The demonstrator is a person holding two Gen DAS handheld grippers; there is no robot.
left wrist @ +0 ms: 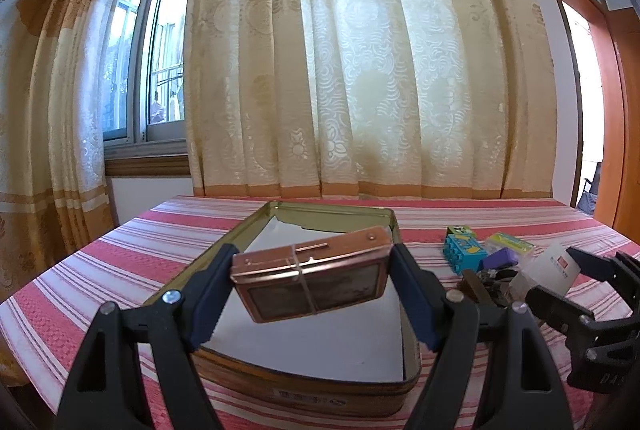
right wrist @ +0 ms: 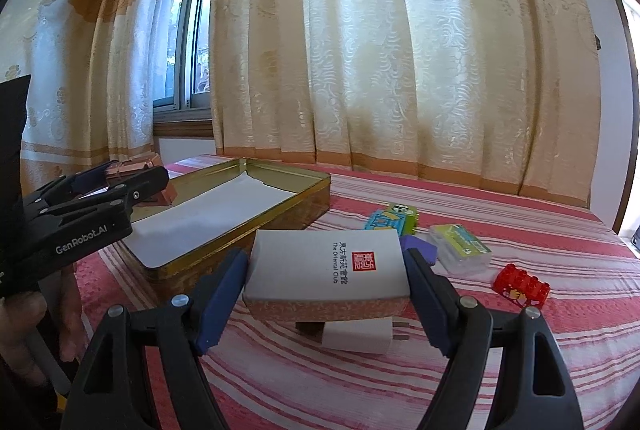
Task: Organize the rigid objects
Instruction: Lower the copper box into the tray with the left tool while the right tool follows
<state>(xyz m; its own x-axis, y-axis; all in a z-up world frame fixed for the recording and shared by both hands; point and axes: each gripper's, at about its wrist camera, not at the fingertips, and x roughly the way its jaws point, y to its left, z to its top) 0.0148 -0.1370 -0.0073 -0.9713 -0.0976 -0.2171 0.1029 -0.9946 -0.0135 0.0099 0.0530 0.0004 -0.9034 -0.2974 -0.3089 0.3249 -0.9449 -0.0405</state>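
My left gripper point(left wrist: 311, 282) is shut on a copper-coloured metal case point(left wrist: 280, 262), which hangs tilted over the open gold tin point(left wrist: 320, 396). White paper lines the tin's floor. My right gripper point(right wrist: 326, 266) is shut on a white box with a red seal point(right wrist: 320, 262), held just above the striped cloth, right of the tin point(right wrist: 280, 213). In the right wrist view the left gripper point(right wrist: 132, 185) shows at the left with the copper case point(right wrist: 132, 165). The right gripper point(left wrist: 568, 282) and its white box point(left wrist: 556, 266) appear at the right edge of the left wrist view.
A white plug adapter point(right wrist: 352, 338) lies under the held box. Beyond it sit a blue toy brick point(right wrist: 384, 222), a purple piece point(right wrist: 420, 246), a clear case with a green label point(right wrist: 460, 246) and a red toy brick point(right wrist: 520, 286). Curtains hang behind the table.
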